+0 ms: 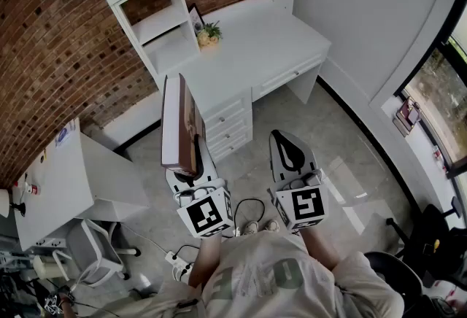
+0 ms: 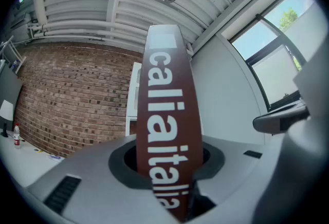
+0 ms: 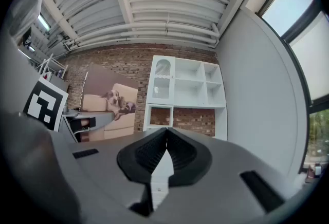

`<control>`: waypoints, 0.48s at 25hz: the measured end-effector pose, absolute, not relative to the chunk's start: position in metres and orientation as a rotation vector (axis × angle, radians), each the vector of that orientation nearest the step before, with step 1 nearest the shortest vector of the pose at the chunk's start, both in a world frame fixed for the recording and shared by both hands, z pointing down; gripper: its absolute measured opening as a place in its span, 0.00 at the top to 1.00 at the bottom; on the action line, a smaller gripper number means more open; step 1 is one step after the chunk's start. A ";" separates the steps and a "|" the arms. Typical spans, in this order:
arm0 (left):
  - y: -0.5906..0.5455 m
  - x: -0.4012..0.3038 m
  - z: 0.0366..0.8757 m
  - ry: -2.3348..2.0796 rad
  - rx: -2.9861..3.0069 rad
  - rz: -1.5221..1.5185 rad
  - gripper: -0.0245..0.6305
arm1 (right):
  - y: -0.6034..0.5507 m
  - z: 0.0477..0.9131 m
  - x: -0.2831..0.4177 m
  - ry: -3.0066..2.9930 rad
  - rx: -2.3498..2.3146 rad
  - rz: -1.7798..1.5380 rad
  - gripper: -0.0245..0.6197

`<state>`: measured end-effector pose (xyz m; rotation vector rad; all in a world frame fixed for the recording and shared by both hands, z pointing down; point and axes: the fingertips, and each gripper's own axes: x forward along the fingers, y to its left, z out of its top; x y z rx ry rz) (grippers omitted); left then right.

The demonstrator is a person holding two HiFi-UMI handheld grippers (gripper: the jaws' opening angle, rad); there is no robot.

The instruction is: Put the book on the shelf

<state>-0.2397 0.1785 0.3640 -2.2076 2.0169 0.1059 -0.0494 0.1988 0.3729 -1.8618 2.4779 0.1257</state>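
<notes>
While left gripper (image 1: 193,157) pinches the brown book (image 1: 179,123) upright and right gripper (image 1: 282,137) is pressed together, empty, the shelf (image 1: 164,21) lies well apart; placing pending.

A white surface (image 1: 270,36) with drawers stands against a brick wall (image 1: 51,39), joined at its left end to a white shelf (image 1: 162,21) unit. A small pot of flowers (image 1: 209,33) and a leaning picture frame (image 1: 195,16) sit on the surface beside the shelf. A power strip (image 1: 175,260) lies on the grey floor (image 1: 350,156).
</notes>
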 end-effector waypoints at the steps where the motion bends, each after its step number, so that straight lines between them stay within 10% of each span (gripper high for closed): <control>1: 0.179 -0.238 0.364 2.015 -2.209 0.106 0.73 | 0.199 0.371 -0.049 2.482 -1.860 0.138 0.94; 12: 0.184 -0.232 0.364 2.031 -2.208 0.106 0.73 | 0.205 0.364 -0.044 2.492 -1.852 0.208 0.94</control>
